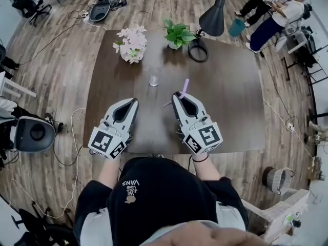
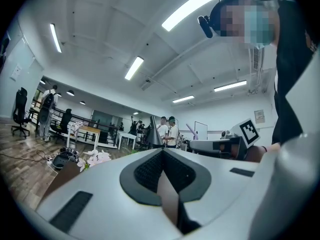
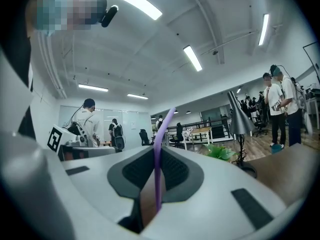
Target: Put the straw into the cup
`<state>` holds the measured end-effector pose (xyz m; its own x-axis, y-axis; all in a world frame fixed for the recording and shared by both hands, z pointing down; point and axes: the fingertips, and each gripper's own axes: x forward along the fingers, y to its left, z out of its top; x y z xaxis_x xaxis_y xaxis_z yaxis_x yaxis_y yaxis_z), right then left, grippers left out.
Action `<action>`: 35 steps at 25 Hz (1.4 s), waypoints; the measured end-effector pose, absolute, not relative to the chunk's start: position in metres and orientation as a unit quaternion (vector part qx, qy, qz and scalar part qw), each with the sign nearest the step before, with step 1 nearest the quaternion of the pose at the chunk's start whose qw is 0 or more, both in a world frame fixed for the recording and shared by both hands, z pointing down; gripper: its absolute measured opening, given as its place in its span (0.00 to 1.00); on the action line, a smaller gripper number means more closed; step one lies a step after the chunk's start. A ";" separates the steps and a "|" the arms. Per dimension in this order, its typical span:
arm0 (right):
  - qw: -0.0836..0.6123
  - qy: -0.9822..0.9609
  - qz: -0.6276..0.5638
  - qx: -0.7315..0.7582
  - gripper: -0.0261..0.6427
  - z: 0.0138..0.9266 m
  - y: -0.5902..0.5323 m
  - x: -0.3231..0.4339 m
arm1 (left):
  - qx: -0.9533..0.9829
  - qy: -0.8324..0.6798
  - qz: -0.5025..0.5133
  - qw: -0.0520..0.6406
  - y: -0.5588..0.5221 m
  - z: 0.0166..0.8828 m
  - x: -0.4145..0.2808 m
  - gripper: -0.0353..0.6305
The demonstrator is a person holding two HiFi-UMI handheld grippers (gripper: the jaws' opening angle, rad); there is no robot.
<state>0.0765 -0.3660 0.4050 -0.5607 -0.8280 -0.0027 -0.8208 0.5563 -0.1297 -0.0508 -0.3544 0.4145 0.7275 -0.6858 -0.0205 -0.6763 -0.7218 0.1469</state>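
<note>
A clear glass cup [image 1: 154, 77] stands on the dark brown table [image 1: 230, 94], a little beyond both grippers. My right gripper [image 1: 177, 95] is shut on a purple straw [image 1: 183, 88], which sticks up and forward past the jaw tips; in the right gripper view the straw [image 3: 160, 154] runs upright between the closed jaws. My left gripper [image 1: 134, 101] hovers to the left of it, level, with its jaws together and nothing held; its own view [image 2: 162, 156] shows the jaws meeting. The cup lies ahead, between the two gripper tips.
A pot of pale pink flowers [image 1: 131, 45] and a green plant [image 1: 177, 34] stand at the table's far side, next to a black lamp base [image 1: 198, 50] with its shade [image 1: 214, 18] overhead. People stand at the far right [image 1: 274, 6]. Cables lie on the wooden floor.
</note>
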 end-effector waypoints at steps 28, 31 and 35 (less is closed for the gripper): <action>0.016 0.888 -0.018 -0.459 0.11 0.411 -0.512 0.062 | 0.921 -0.376 -0.033 0.092 -0.452 0.438 -0.051 0.07; 0.016 0.890 -0.017 -0.455 0.11 0.420 -0.528 0.061 | 0.919 -0.380 -0.029 0.098 -0.459 0.445 -0.051 0.07; 0.012 0.891 -0.028 -0.453 0.11 0.438 -0.545 0.059 | 0.916 -0.386 -0.022 0.107 -0.463 0.454 -0.051 0.07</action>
<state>0.0587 -0.5454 0.4382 -0.5901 -0.8073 0.0033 -0.8059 0.5889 -0.0606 -0.0510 -0.4630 0.4544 0.7009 -0.7120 0.0422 -0.7025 -0.6790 0.2132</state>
